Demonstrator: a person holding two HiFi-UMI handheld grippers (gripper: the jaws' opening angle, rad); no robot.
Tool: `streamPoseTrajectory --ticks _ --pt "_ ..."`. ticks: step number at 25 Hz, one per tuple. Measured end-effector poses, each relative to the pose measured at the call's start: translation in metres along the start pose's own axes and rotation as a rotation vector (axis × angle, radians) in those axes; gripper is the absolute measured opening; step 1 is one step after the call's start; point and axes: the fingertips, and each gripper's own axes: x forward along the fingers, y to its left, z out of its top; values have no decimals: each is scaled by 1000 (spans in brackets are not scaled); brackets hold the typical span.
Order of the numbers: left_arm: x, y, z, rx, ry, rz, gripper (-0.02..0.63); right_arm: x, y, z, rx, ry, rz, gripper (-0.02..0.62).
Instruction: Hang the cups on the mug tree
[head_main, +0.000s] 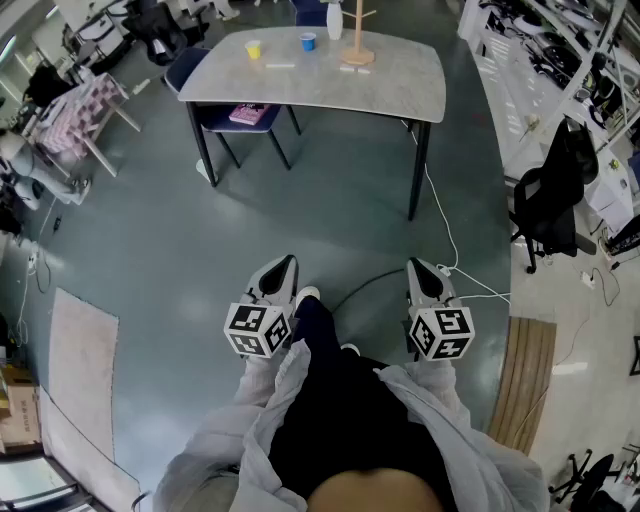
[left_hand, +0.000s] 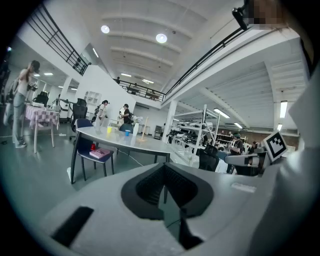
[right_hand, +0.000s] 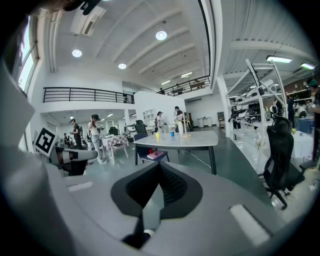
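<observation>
A grey table (head_main: 400, 85) stands far ahead across the floor. On it are a yellow cup (head_main: 253, 48), a blue cup (head_main: 308, 41), a tall white cup (head_main: 334, 20) and the wooden mug tree (head_main: 357, 40). My left gripper (head_main: 288, 264) and right gripper (head_main: 417, 267) are held low, close to the person's body and well short of the table. Both are shut with nothing between the jaws. The left gripper view shows the table (left_hand: 150, 145) and mug tree (left_hand: 143, 130) small in the distance. The right gripper view shows the yellow cup (right_hand: 157, 135), blue cup (right_hand: 172, 133) and mug tree (right_hand: 185, 127).
A blue chair with a pink book (head_main: 250, 113) on its seat is tucked under the table's left side. A white cable (head_main: 445, 240) trails over the floor from the table. A black office chair (head_main: 550, 195) and shelving stand to the right. A checked-cloth table (head_main: 75, 110) stands at the left.
</observation>
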Motion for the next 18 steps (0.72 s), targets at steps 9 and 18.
streamPoseTrajectory --ticks 9,18 --pt "-19 -16 -22 0 25 -9 0 -32 20 1 88 -131 102 11" --pt "-20 -1 -31 -4 45 11 0 -10 19 -9 132 -119 123 232"
